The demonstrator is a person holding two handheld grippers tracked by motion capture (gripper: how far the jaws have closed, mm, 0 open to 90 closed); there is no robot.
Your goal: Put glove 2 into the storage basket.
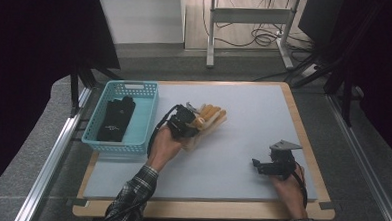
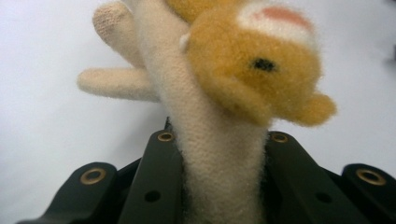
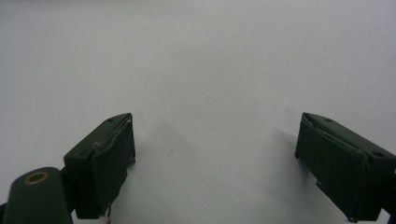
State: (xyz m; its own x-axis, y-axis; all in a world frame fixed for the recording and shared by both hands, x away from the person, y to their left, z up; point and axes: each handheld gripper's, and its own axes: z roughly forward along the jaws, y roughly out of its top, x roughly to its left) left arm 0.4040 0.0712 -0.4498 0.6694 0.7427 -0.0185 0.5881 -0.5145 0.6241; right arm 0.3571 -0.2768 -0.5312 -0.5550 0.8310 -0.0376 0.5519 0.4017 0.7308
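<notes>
Left gripper (image 1: pixel 189 121): held in the person's left hand just right of the basket, jaws clamped on the cream cuff of a fuzzy glove.
Glove (image 2: pixel 219 154): cream knit with stubby fingers and an orange-tan plush animal face; it lies on the mat near the middle, by the basket's right side.
Right gripper (image 3: pixel 215 163): jaws spread wide, nothing between them, low over bare mat at the front right.
Basket (image 1: pixel 146 119): turquoise plastic, at the table's left, holding a dark folded item (image 1: pixel 116 118).
Table (image 1: pixel 242 142): pale grey mat on a wooden-edged board.
</notes>
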